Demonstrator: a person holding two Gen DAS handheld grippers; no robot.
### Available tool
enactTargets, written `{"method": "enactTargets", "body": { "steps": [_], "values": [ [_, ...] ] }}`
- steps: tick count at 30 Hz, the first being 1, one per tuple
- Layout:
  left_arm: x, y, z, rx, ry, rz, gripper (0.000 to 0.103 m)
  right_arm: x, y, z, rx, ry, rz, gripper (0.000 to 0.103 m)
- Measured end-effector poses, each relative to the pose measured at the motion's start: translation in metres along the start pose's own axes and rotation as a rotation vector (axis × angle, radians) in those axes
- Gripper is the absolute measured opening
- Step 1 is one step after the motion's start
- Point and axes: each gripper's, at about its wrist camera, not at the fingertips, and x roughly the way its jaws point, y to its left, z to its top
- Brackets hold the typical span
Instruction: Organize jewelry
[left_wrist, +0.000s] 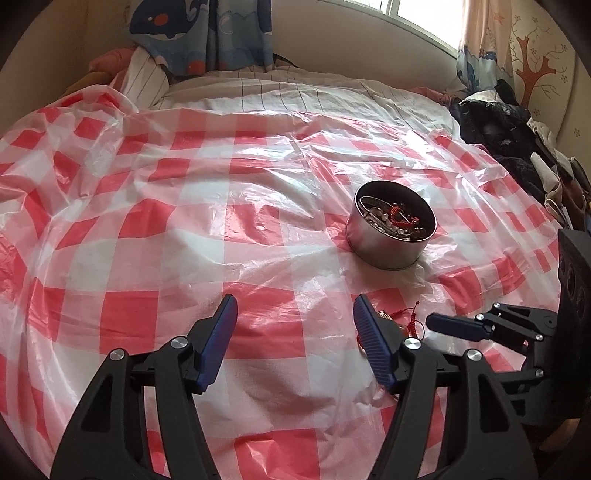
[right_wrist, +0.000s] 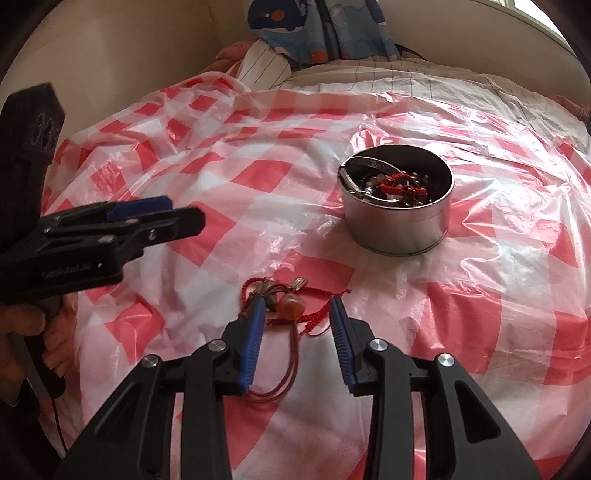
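1. Crinkled red-and-white checked plastic sheet (right_wrist: 229, 177) covers a soft bed, with whale-print curtains (left_wrist: 207, 33) behind and a heap of dark clothes (left_wrist: 498, 125) at the far right edge. The film is loose over bedding, so anything pressed down could drag it or sink into it.

2. Well beyond both grippers stands the round metal tin (right_wrist: 397, 206), open and already holding beads, a red cord and a metal bangle. It sits on yielding bedding, so a nudge to its wall could tip it and spill the contents.

3. On the sheet lies the red-cord bracelet with an amber-coloured bead (right_wrist: 291, 304), its cords trailing towards the camera. The right gripper (right_wrist: 297, 306) straddles it, jaws partly open, nothing clamped; the left pad looks to be at or over the cord, though contact is unclear.

4. Risks in closing there: the pads may catch only a thin cord, so the bead swings or slips; they may also pinch the film and lift it along.

5. The left gripper (left_wrist: 295, 314) hovers close alongside, jaws wide apart and empty. In the left wrist view its right finger hides part of the bracelet; the two tools are near enough to collide.
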Motion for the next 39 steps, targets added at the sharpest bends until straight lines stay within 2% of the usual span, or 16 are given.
{"method": "enactTargets", "body": {
  "steps": [1, 3, 5, 10, 14, 18, 23, 24, 26, 28, 30, 32, 36, 37, 38, 39],
  "values": [
    [0.0, 0.0, 0.0, 0.001, -0.001, 0.0, 0.063, 0.003, 0.005, -0.002, -0.029, 0.023, -0.015, 0.035],
    [0.0, -0.002, 0.0, 0.008, -0.002, -0.001, 0.063, 0.015, 0.011, -0.009, -0.067, 0.08, -0.04, 0.014],
    [0.0, -0.004, 0.0, 0.019, 0.001, -0.001, 0.064, 0.016, 0.011, -0.012, -0.076, 0.089, -0.04, 0.003],
    [0.004, -0.014, -0.002, 0.059, 0.009, 0.011, 0.064, -0.015, 0.001, -0.01, -0.068, 0.022, -0.029, 0.003],
    [0.012, -0.04, -0.008, 0.184, 0.01, 0.018, 0.064, -0.04, -0.028, -0.011, 0.021, -0.03, -0.085, 0.003],
    [0.023, -0.081, -0.017, 0.354, 0.001, -0.021, 0.069, -0.037, -0.05, -0.018, 0.058, 0.019, -0.166, 0.003],
    [0.051, -0.112, -0.042, 0.512, 0.08, 0.014, 0.072, -0.035, -0.054, -0.019, 0.037, 0.034, -0.233, 0.003],
    [0.052, -0.113, -0.043, 0.509, 0.09, 0.016, 0.07, -0.035, -0.056, -0.019, 0.034, 0.032, -0.247, 0.003],
    [0.051, -0.108, -0.041, 0.466, 0.125, -0.003, 0.043, -0.036, -0.059, -0.019, 0.028, 0.032, -0.278, 0.003],
    [0.047, -0.102, -0.039, 0.474, 0.147, 0.034, 0.011, -0.034, -0.063, -0.02, 0.023, 0.041, -0.309, 0.003],
    [0.036, -0.092, -0.035, 0.484, 0.138, 0.076, 0.011, -0.032, -0.066, -0.021, 0.019, 0.053, -0.337, 0.003],
    [0.025, -0.075, -0.026, 0.43, 0.12, 0.07, 0.011, -0.033, -0.066, -0.021, 0.027, 0.048, -0.32, 0.003],
    [0.015, -0.049, -0.016, 0.335, 0.155, -0.041, 0.013, -0.029, -0.067, -0.021, 0.039, 0.067, -0.295, 0.003],
    [0.017, -0.046, -0.017, 0.338, 0.187, -0.059, 0.023, -0.029, -0.068, -0.021, 0.048, 0.067, -0.285, 0.004],
    [0.018, -0.045, -0.019, 0.35, 0.209, -0.068, 0.029, -0.031, -0.069, -0.021, 0.064, 0.061, -0.267, 0.021],
    [0.017, -0.044, -0.021, 0.365, 0.216, -0.066, 0.041, -0.034, -0.069, -0.02, 0.077, 0.047, -0.248, 0.059]
  ]
}}
